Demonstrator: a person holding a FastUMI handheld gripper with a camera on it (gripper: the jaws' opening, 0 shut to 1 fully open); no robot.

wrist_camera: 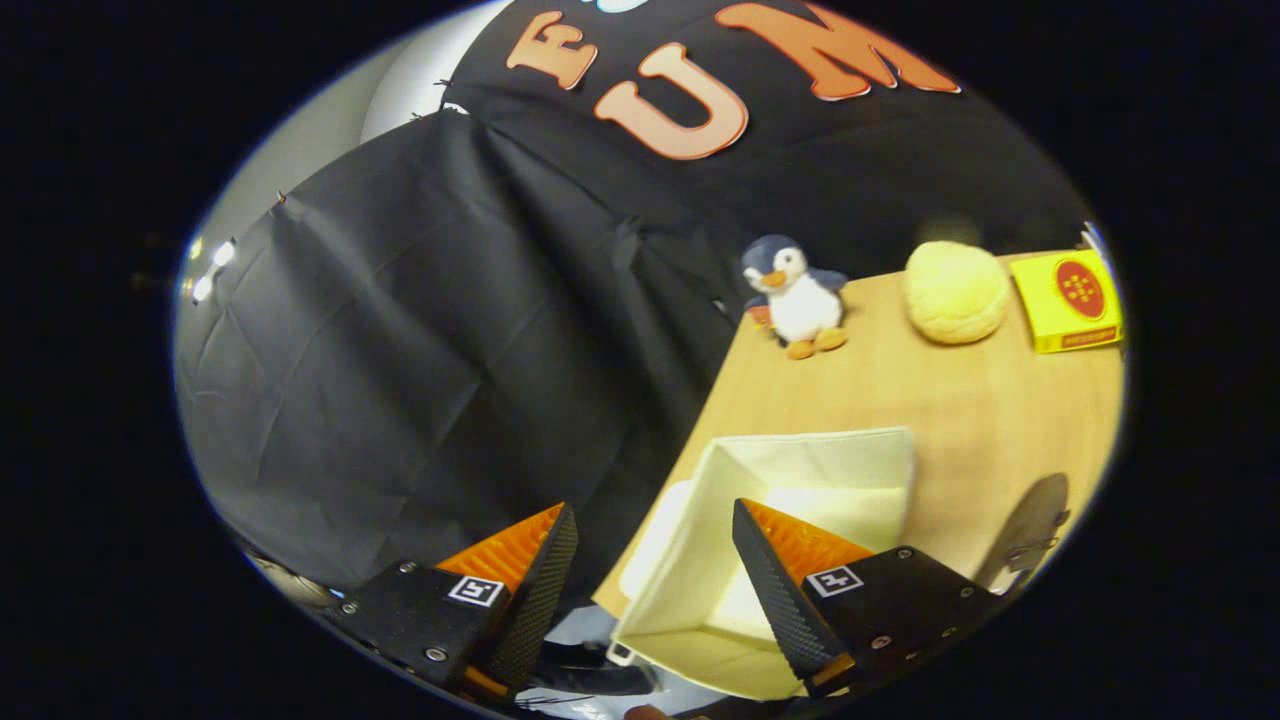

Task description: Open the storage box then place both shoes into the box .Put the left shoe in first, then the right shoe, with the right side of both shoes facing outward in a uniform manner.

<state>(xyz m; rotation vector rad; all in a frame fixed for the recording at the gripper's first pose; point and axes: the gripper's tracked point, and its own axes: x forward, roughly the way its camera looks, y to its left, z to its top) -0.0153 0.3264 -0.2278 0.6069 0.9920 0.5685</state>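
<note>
One storage box [800,520], one penguin toy [797,295], one yellow carton [1068,298], one bun [955,291].

A light wooden table [960,410] fills the right side of the frame. On it, lower centre, sits an open cream storage box [800,480] at the table's near edge. Toward the upper right stand a toy penguin [795,297], a round yellow plush ball [955,291] beside it, and — farthest right — a yellow carton [1068,298].

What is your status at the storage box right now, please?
Gripper open, holding nothing. Storage box open on table edge, just ahead of the fingers. Toy penguin and yellow ball beyond the box, clear of it.
</note>
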